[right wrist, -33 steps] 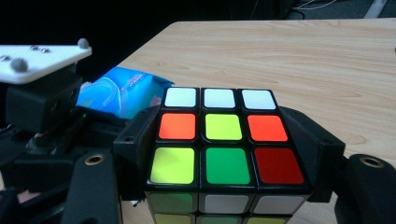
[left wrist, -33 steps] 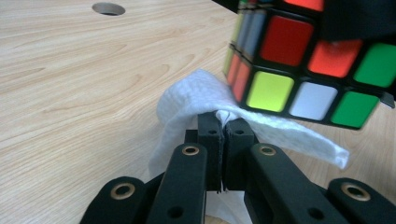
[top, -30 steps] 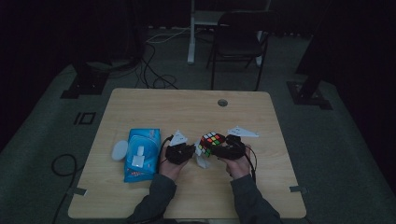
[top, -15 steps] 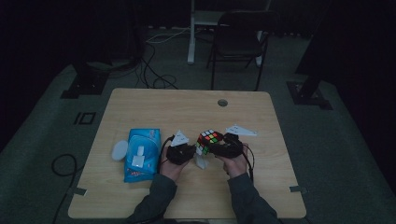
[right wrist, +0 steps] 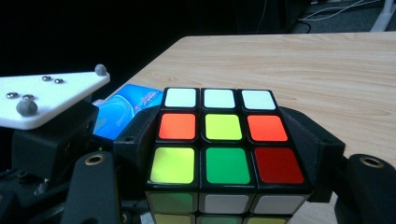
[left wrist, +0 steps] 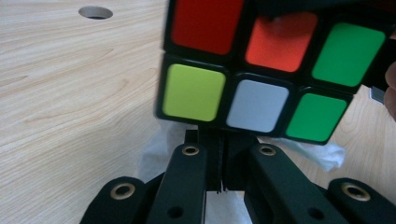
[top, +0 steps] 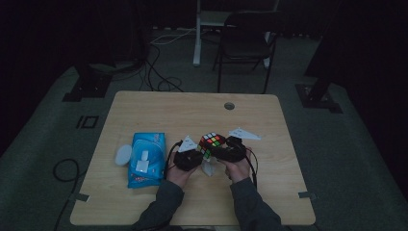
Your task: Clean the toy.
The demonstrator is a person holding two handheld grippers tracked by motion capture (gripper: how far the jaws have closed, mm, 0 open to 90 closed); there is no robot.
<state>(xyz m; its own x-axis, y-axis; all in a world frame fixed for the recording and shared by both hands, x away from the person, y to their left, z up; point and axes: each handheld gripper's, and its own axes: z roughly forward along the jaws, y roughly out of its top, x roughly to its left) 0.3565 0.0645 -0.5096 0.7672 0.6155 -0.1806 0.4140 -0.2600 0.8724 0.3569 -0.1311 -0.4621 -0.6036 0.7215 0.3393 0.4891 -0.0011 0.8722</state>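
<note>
A scrambled Rubik's cube [top: 212,140] is held just above the table, with my right gripper [top: 219,148] shut on it. In the right gripper view the two black jaws clamp the cube [right wrist: 219,140] on its left and right sides. My left gripper [top: 198,156] sits right beside the cube, jaws pressed together under the cube's lower edge [left wrist: 261,70]. A crumpled white wipe [left wrist: 154,156] spreads around the shut jaws and appears pinched in them. The wipe [top: 208,167] hangs between the two hands.
A blue pack of wipes [top: 146,158] lies to the left of the hands, with a white round lid [top: 123,154] beside it. A cable hole [top: 229,105] sits in the wooden table [top: 159,110] at the far middle. A dark chair [top: 245,43] stands beyond the table.
The cube and both grippers have drifted slightly to the left and closer together. Both grips look the same.
</note>
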